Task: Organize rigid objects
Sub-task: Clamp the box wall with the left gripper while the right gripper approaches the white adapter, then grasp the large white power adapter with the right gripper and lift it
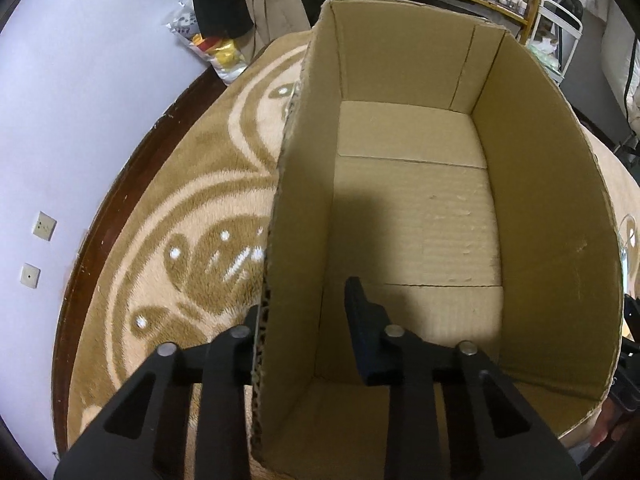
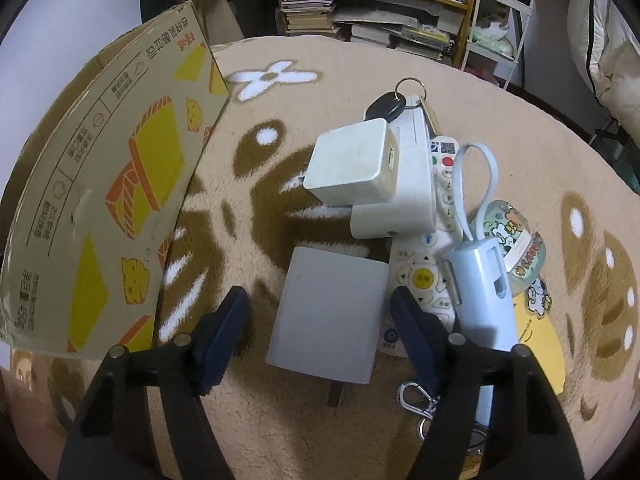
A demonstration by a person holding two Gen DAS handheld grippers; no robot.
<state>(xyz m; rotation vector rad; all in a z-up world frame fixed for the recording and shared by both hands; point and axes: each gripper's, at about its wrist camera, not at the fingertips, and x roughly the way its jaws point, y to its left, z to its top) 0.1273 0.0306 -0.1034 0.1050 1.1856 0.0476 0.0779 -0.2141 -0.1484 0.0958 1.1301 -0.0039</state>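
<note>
An open, empty cardboard box (image 1: 552,208) stands on a patterned rug. My left gripper (image 1: 304,300) straddles its left wall near the front. One finger lies against the rim outside; the other stands inside, apart from the wall. In the right wrist view the box (image 2: 112,200) is at the left, and a pile lies on the rug. It holds a grey plug adapter (image 2: 328,312), two white chargers (image 2: 352,164), a remote control (image 2: 428,276), a light blue case with a strap (image 2: 484,292) and a car key (image 2: 384,106). My right gripper (image 2: 319,292) is open around the grey adapter, pads not pressing.
A metal carabiner (image 2: 416,400) lies by my right finger, and a cartoon keychain (image 2: 516,240) and yellow card (image 2: 540,344) beside the blue case. Shelves with books and bottles (image 2: 380,12) stand behind the rug. A white wall (image 1: 80,120) and dark baseboard run left of the box.
</note>
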